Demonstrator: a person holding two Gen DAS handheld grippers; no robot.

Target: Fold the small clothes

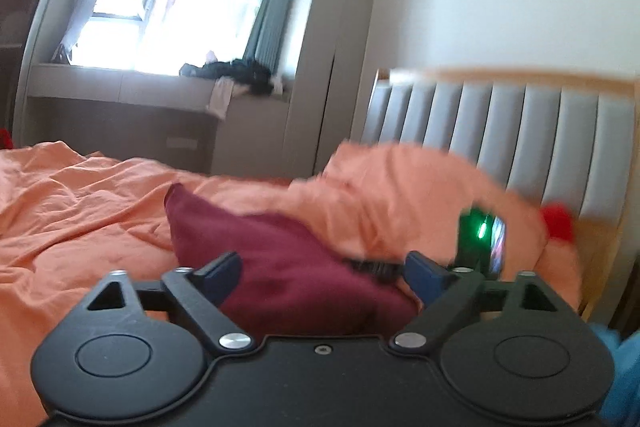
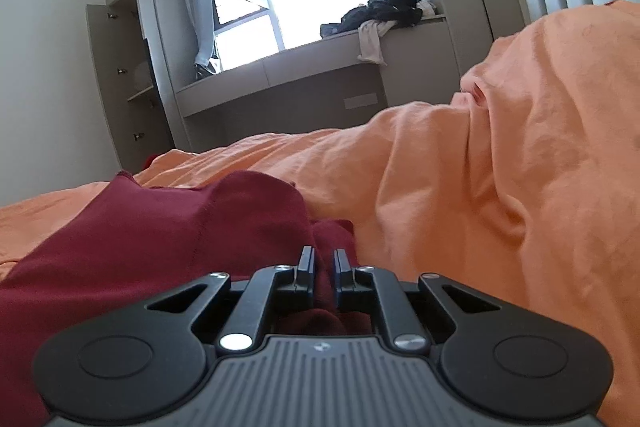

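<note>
Left wrist view is showing the left tool (image 1: 320,277) spread wide, its two blue pads standing either side of the maroon garment (image 1: 280,275) without pressing on it, so it is gripping nothing. That looks like a release: the cloth is lying on the orange bedsheet (image 1: 80,211), bunched into a soft mound right in front of the jaws.

Over on the right wrist view, the right tool (image 2: 323,267) is clenched nearly closed, and a fold of that maroon garment (image 2: 140,227) is sitting between its pads (image 2: 307,265), so it is pinching the fabric. My read is that this hand is anchoring one edge low on the bed while the other side is being let go, which keeps the fold from sliding apart.

Counting now: one maroon garment in play, two tools, two pads on each. One rumpled heap of orange bedding (image 2: 520,147) is rising just to the right. Beyond, one dark pile of clothes (image 2: 384,9) is resting on the window ledge (image 2: 304,55), well apart.
</note>
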